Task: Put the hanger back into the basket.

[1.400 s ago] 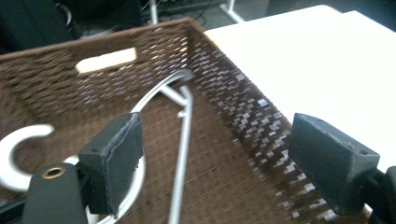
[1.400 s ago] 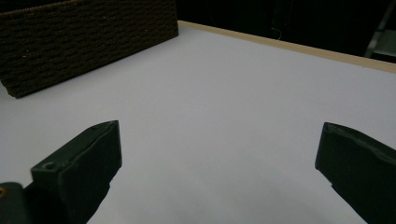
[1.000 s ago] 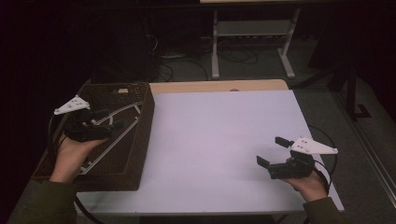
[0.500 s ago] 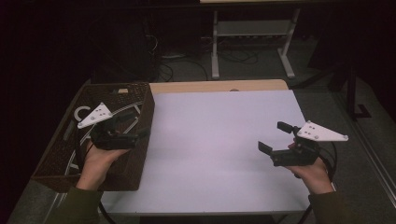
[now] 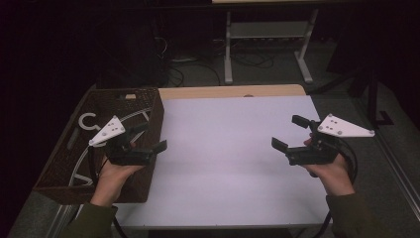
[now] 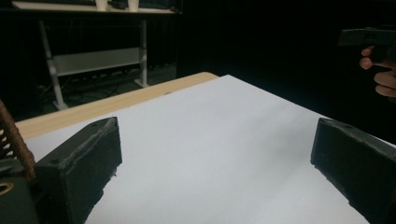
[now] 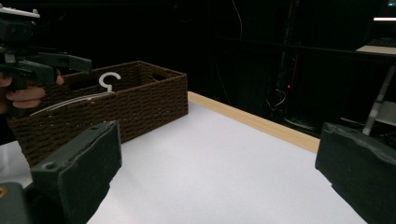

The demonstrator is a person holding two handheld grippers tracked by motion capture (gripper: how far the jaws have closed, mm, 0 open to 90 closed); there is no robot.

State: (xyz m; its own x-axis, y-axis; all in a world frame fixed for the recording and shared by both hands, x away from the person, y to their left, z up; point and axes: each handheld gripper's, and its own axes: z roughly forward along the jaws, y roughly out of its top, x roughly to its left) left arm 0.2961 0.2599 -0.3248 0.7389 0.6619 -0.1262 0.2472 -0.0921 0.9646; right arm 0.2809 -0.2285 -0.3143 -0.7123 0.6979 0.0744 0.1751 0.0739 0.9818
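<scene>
Sitting at the bench's (image 5: 233, 193) left edge, a brown wicker basket (image 5: 148, 124) holds white hangers (image 5: 89, 121). Above its right wall hovers the left tool (image 5: 148, 136), jaws just spread wide, nothing between them. Well apart to the right, the right tool (image 5: 289, 134) hangs over the white sheet (image 5: 228, 148), jaws spread and empty.
</scene>
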